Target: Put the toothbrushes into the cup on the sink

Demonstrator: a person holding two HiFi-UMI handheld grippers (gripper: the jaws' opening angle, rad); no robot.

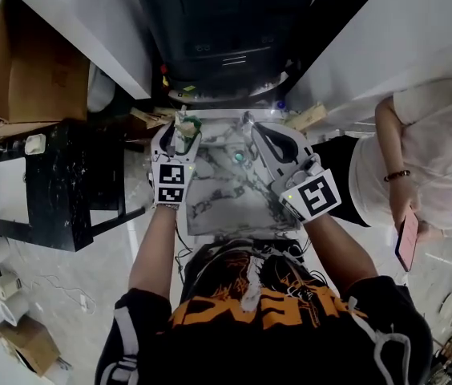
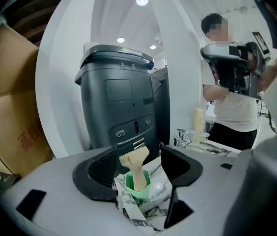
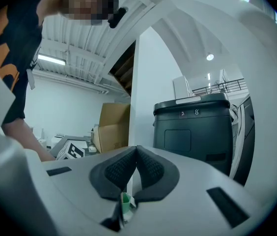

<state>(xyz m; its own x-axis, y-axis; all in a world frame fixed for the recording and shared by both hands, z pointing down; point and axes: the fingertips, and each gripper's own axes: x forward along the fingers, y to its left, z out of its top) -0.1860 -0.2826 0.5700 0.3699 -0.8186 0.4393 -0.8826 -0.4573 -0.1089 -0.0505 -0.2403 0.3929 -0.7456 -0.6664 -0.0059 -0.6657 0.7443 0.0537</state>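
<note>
While its jaws stand wide apart, the left gripper point(image 2: 139, 149) holds nothing. A tan toothbrush point(image 2: 137, 168) stands up in the green cup point(image 2: 128, 184) right between the jaws, and they do not press on it. The cup sits on the marbled counter point(image 1: 234, 203). The right gripper point(image 3: 135, 154) is closed tight with nothing in it. A big dark machine point(image 2: 116, 97) stands behind the counter.

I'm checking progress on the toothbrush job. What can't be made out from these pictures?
- Number of toothbrushes in the cup: left gripper view shows one brush head; the cup's rim hides the rest.
- Toothbrushes left on the sink: head view, too small to tell.
- Green thing below the right gripper: right gripper view, mostly hidden by its body.
</note>
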